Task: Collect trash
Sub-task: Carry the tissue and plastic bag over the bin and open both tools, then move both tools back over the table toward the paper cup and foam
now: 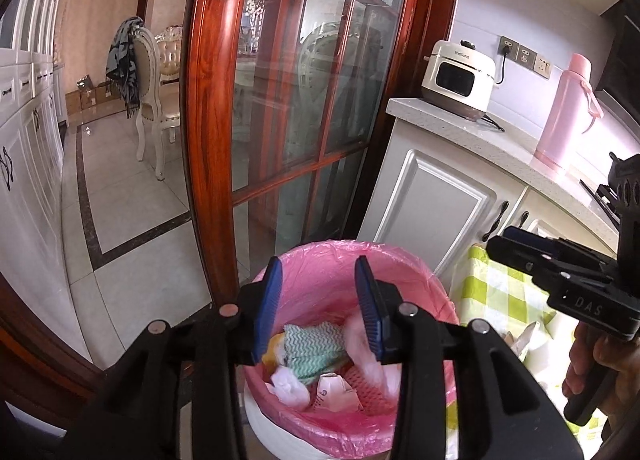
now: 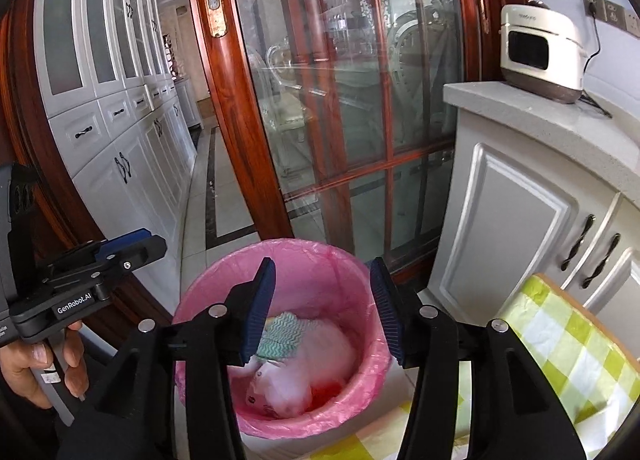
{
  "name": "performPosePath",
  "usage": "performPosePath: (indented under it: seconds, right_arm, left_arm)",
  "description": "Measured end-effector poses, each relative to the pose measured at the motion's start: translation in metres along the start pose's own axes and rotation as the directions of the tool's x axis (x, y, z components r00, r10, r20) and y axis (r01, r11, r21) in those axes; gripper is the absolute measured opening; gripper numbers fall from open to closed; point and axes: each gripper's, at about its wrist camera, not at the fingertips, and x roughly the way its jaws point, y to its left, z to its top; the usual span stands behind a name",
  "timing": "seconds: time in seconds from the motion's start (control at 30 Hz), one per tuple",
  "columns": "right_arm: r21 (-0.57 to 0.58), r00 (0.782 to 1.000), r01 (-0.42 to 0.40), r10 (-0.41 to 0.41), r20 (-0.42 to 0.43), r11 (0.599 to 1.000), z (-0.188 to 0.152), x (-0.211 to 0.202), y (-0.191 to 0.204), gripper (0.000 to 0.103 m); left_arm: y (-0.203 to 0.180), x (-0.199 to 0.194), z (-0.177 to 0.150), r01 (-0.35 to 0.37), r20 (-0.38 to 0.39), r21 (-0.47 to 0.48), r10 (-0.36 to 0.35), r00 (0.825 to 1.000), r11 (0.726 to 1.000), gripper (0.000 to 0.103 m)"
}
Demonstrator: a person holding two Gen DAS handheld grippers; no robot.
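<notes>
A white bin with a pink liner (image 1: 320, 260) stands on the floor by the wooden glass door; it also shows in the right wrist view (image 2: 320, 260). Inside lie a green zigzag cloth (image 1: 316, 344), white tissue (image 1: 290, 384) and paper scraps. In the right wrist view the cloth (image 2: 286, 334) and a white wad (image 2: 308, 376) show. My left gripper (image 1: 318, 312) hovers above the bin, open and empty. My right gripper (image 2: 322, 312) hovers above the bin too, open and empty. Each gripper shows in the other's view: the right one (image 1: 560, 264), the left one (image 2: 100, 260).
A green-checked tablecloth (image 1: 504, 292) covers a table edge right of the bin, also in the right wrist view (image 2: 568, 344). A counter (image 1: 480, 132) holds a white cooker (image 1: 460, 76) and a pink thermos (image 1: 564, 116). White cabinets (image 2: 120, 148) line the left.
</notes>
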Motion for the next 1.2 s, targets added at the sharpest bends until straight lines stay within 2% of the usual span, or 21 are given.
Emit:
performPosePath:
  seconds: [0.17, 0.33, 0.47, 0.77, 0.97, 1.2]
  right_arm:
    - [0.008, 0.998, 0.046, -0.047, 0.029, 0.999, -0.007, -0.022, -0.014, 0.058]
    - [0.049, 0.991, 0.118, -0.121, 0.052, 0.992, -0.029, -0.057, -0.042, 0.063]
    - [0.098, 0.980, 0.181, -0.187, 0.065, 0.979, -0.052, -0.089, -0.068, 0.067]
    - [0.187, 0.952, 0.287, -0.302, 0.058, 0.940, -0.101, -0.151, -0.117, 0.070]
    - [0.233, 0.931, 0.341, -0.361, 0.049, 0.911, -0.131, -0.183, -0.138, 0.074]
    - [0.289, 0.913, 0.384, -0.406, 0.020, 0.877, -0.169, -0.208, -0.158, 0.074]
  left_arm:
    - [-0.010, -0.005, -0.005, 0.012, 0.005, 0.011, -0.012, 1.000, 1.000, 0.037]
    - [-0.026, -0.012, -0.012, 0.046, 0.009, 0.023, -0.046, 0.999, 0.999, 0.041]
    - [-0.045, -0.019, -0.016, 0.076, 0.014, 0.040, -0.076, 0.997, 0.996, 0.045]
    - [-0.090, -0.037, -0.031, 0.145, 0.014, 0.074, -0.147, 0.989, 0.987, 0.047]
    - [-0.126, -0.040, -0.045, 0.196, -0.014, 0.110, -0.196, 0.981, 0.974, 0.048]
    - [-0.167, -0.037, -0.065, 0.248, -0.061, 0.151, -0.241, 0.968, 0.957, 0.048]
